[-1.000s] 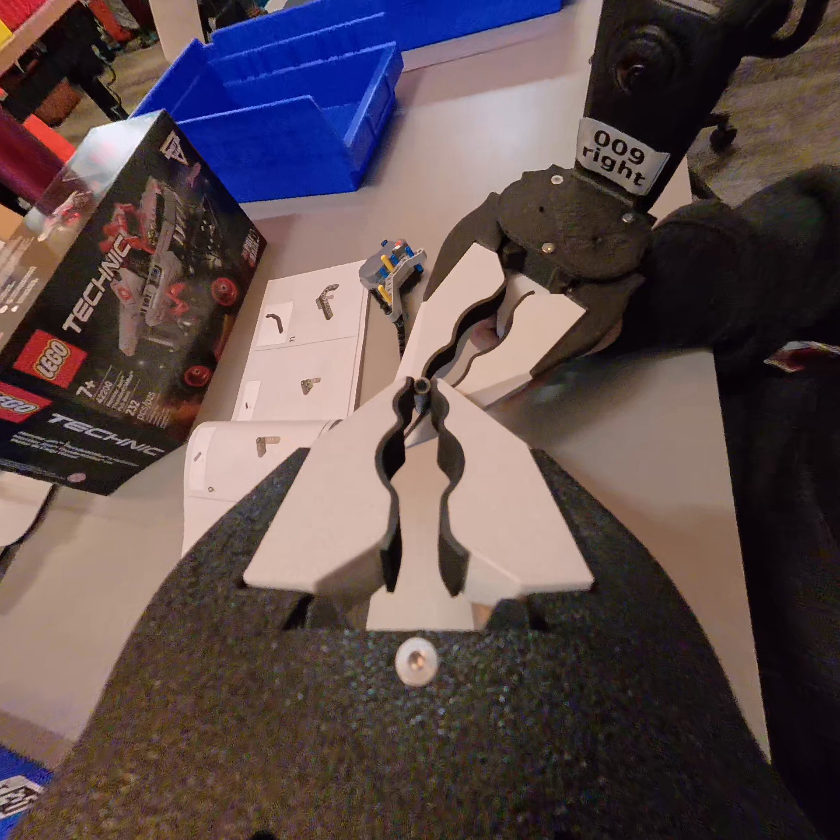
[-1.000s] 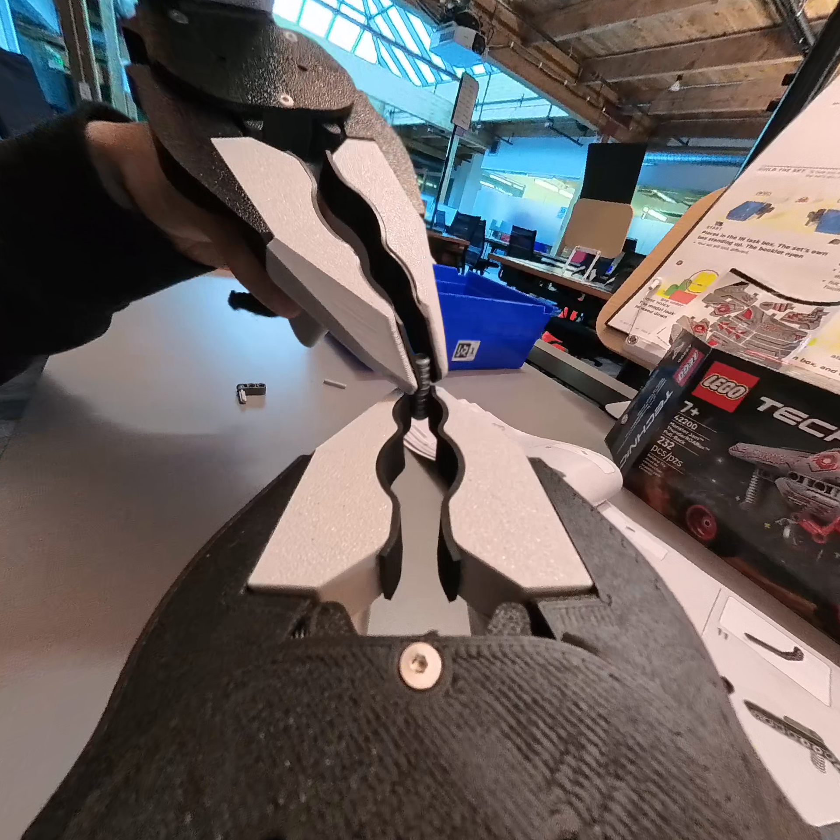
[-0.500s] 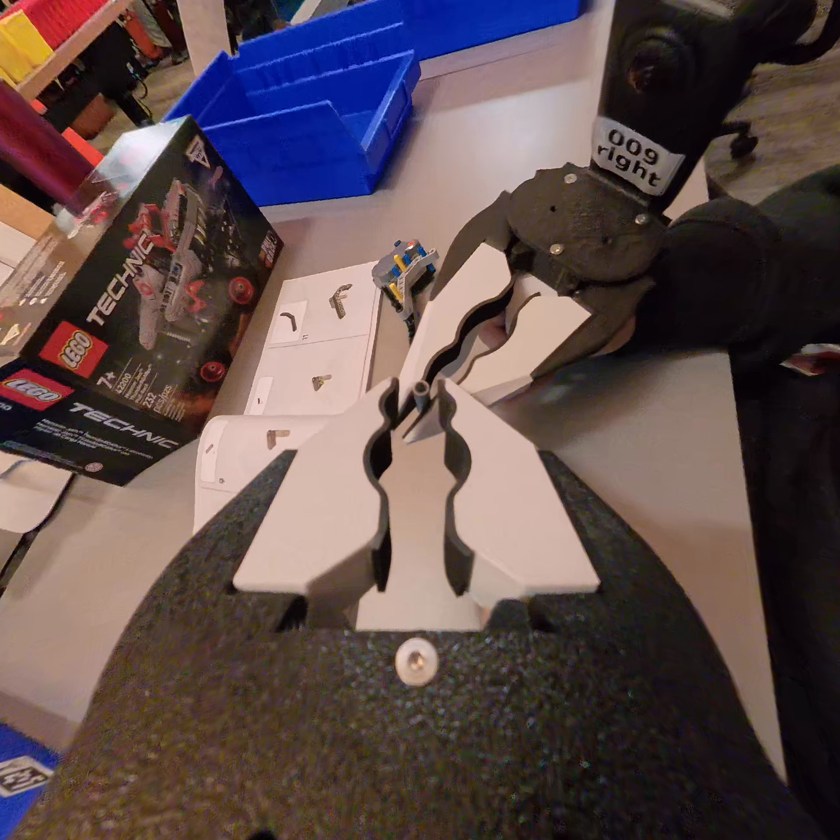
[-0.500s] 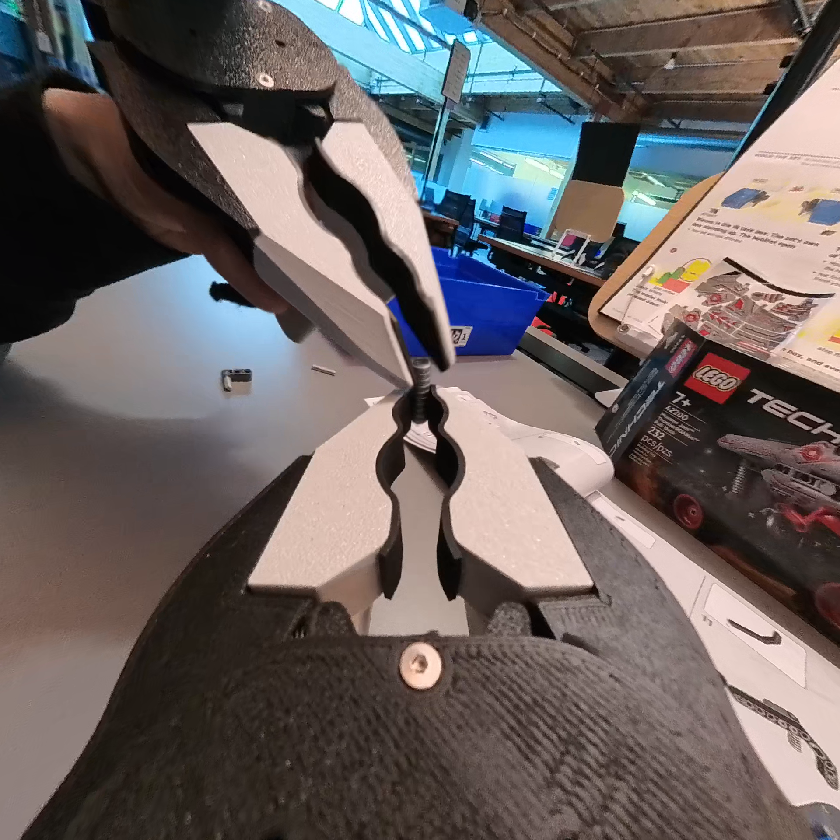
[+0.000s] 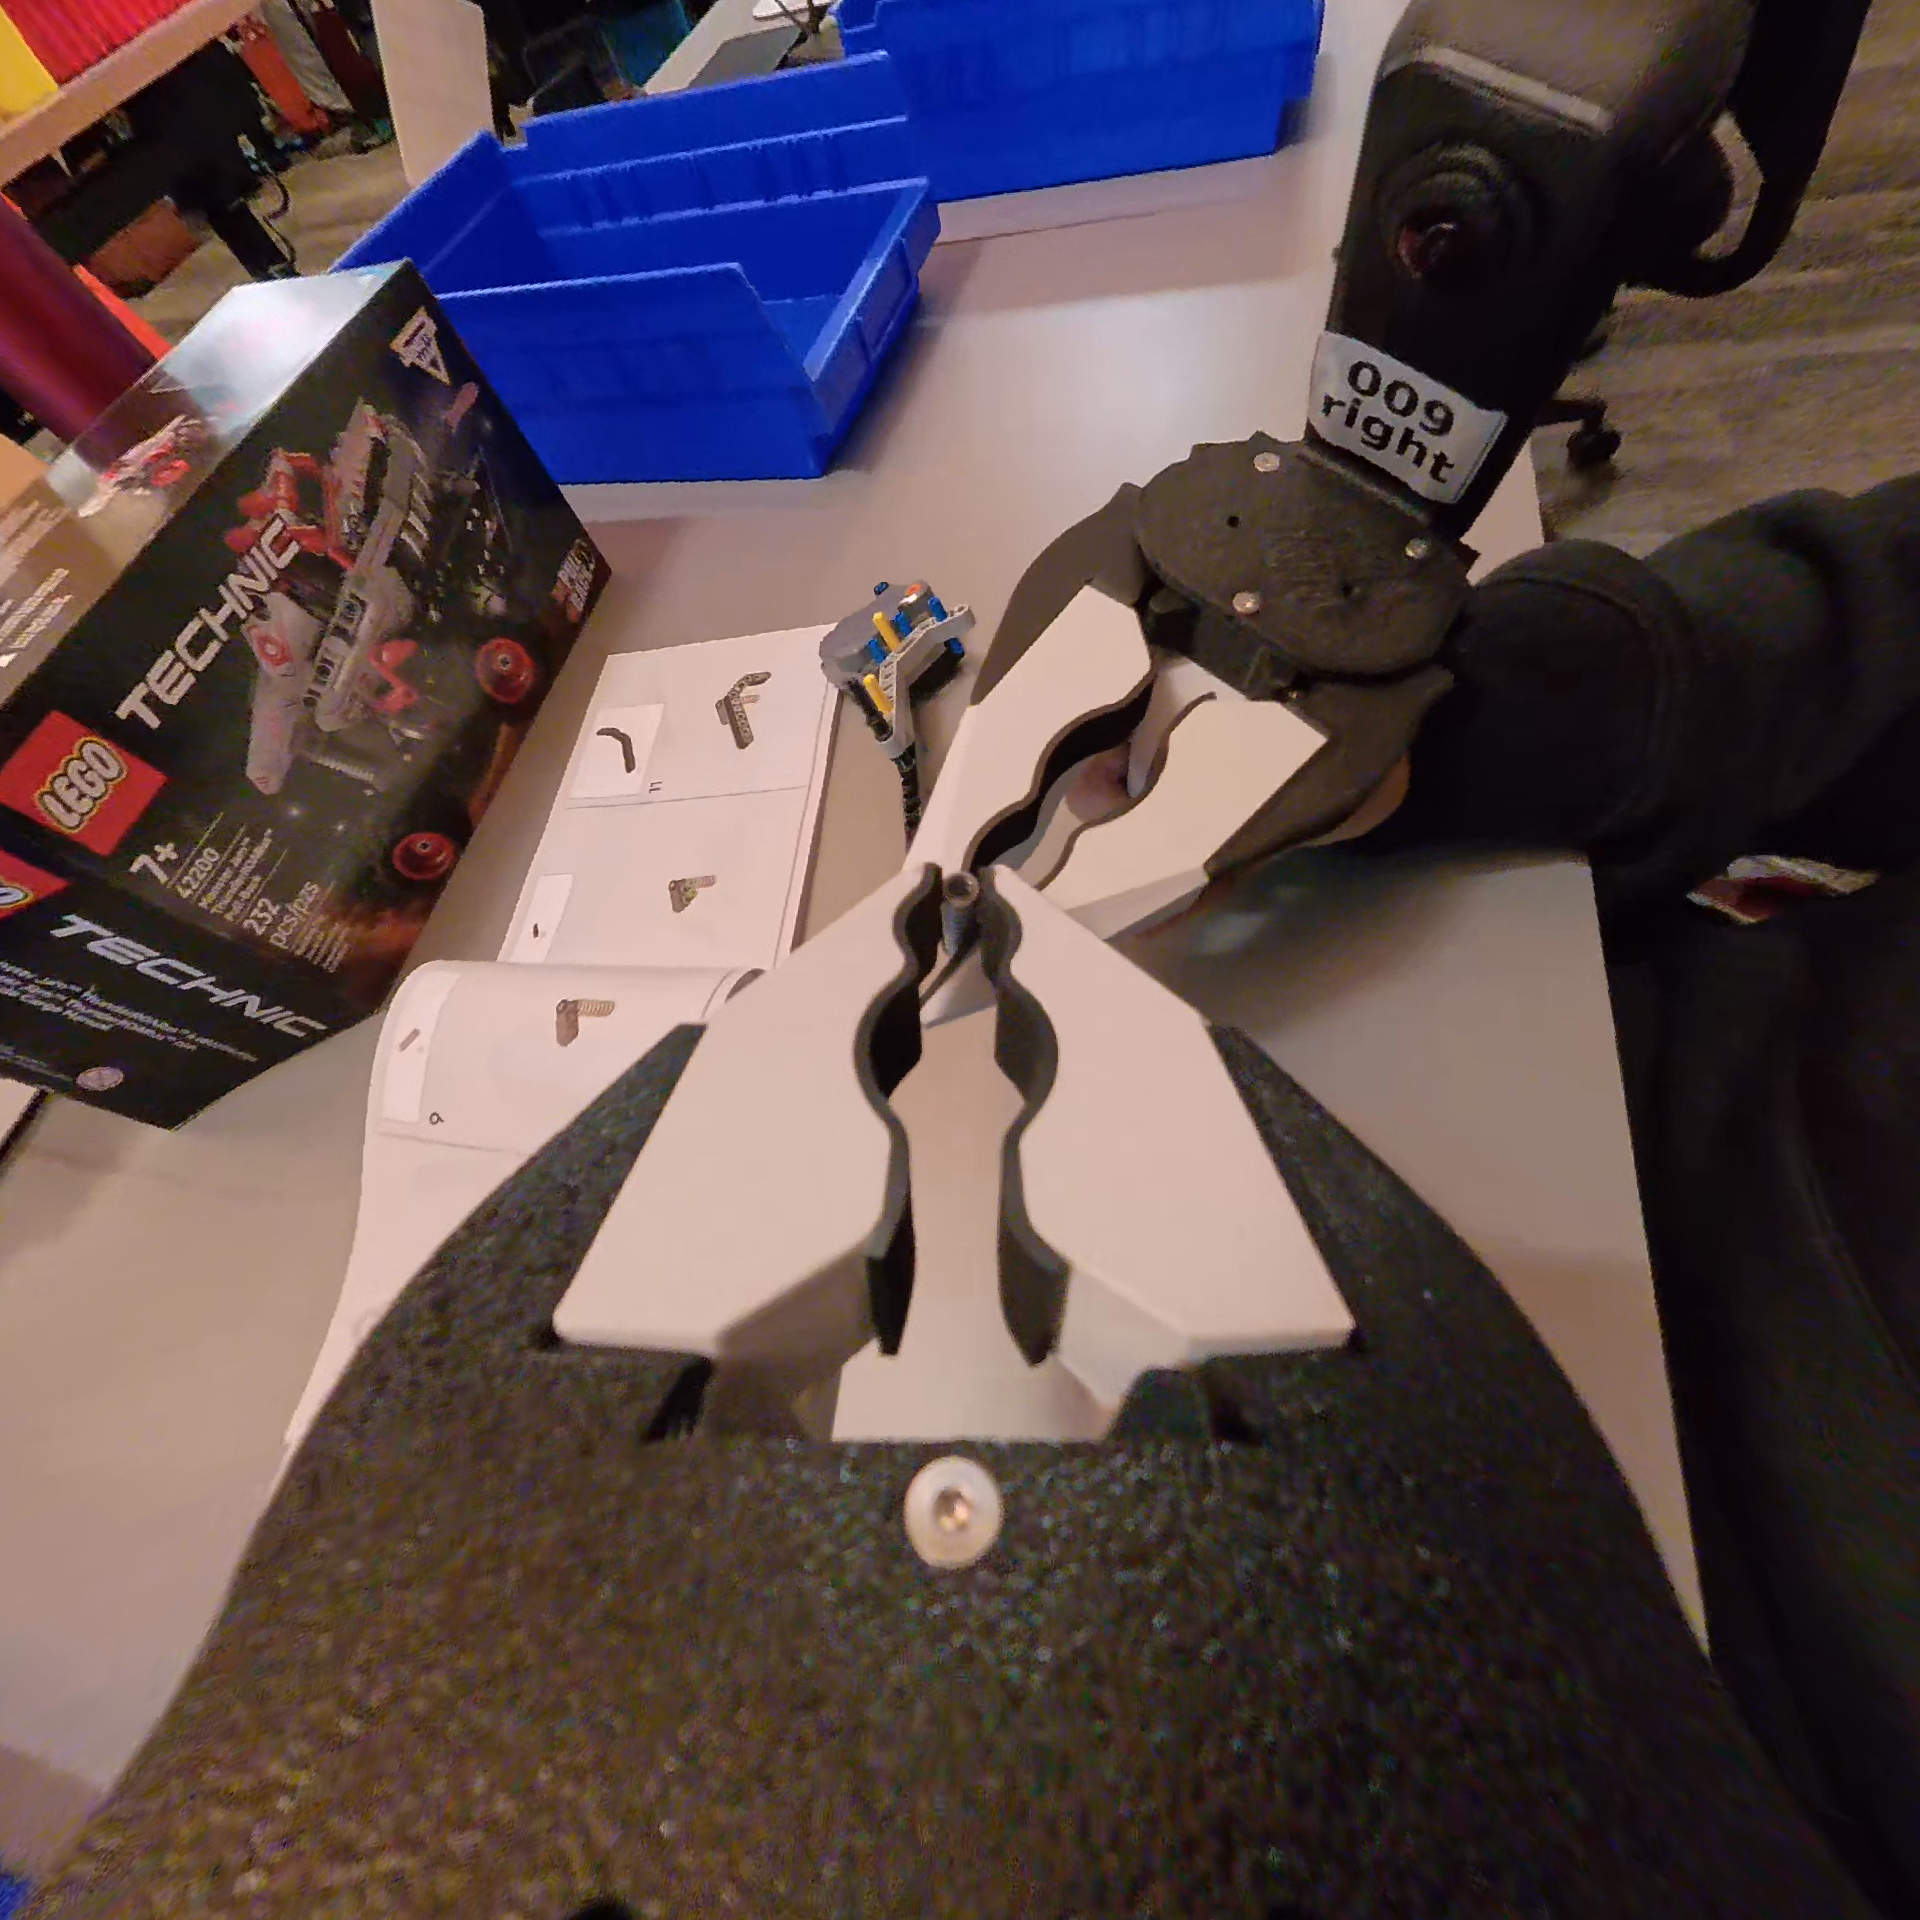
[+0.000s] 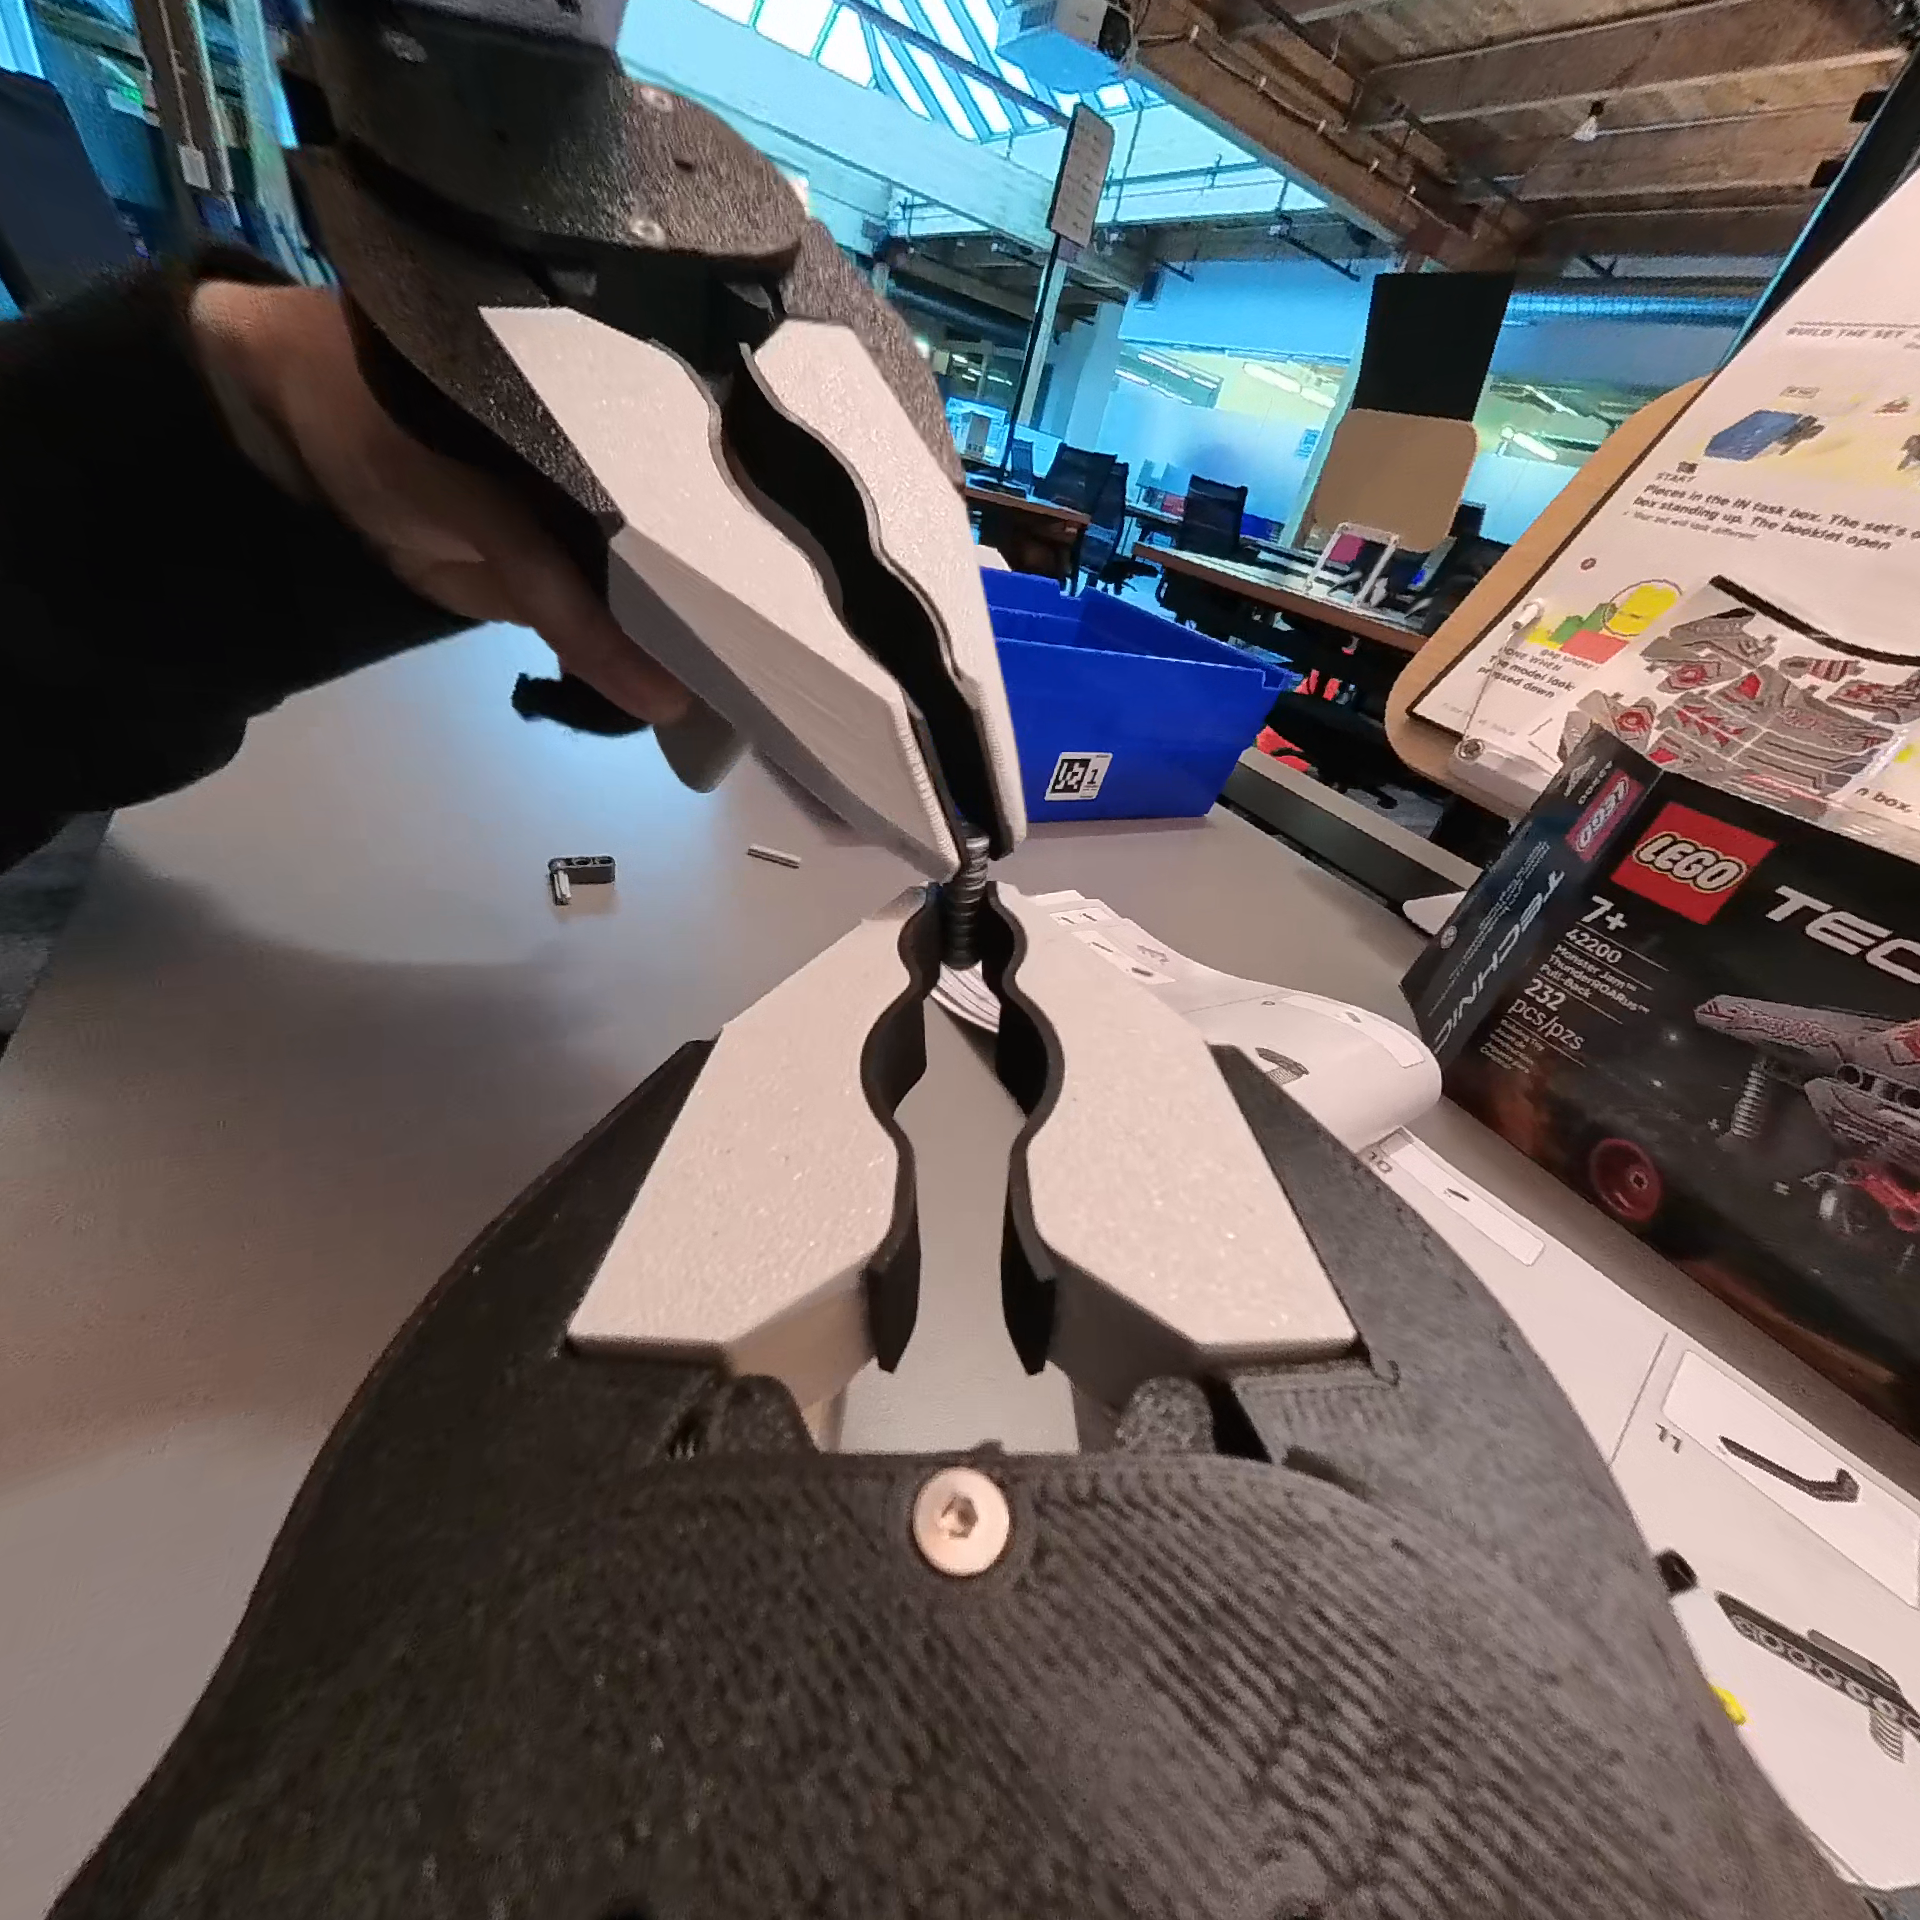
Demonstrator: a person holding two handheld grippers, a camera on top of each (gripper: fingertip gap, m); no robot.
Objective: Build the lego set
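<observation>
A small dark ridged cylinder piece (image 5: 958,906) is held between the tips of both grippers, above the table. My left gripper (image 5: 956,920) is shut on one end of it. My right gripper (image 6: 961,925) is shut on the other end (image 6: 964,904). The two grippers meet tip to tip: the right one (image 5: 977,862) comes in from the upper right in the left wrist view, and the left one (image 6: 977,836) comes down from the upper left in the right wrist view. A small partly built grey, blue and yellow model (image 5: 899,644) lies on the table behind them.
An open instruction booklet (image 5: 686,821) lies left of the model, with the black set box (image 5: 270,665) beside it and blue bins (image 5: 707,312) behind. A small dark grey piece (image 6: 582,876) and a thin pin (image 6: 774,856) lie on the table. A poster board (image 6: 1714,540) leans behind the box. My left and right fingertips are right by each other.
Both grippers stay tip to tip on the ridged piece. The left gripper has shifted and tilted a little; nothing was let go.
</observation>
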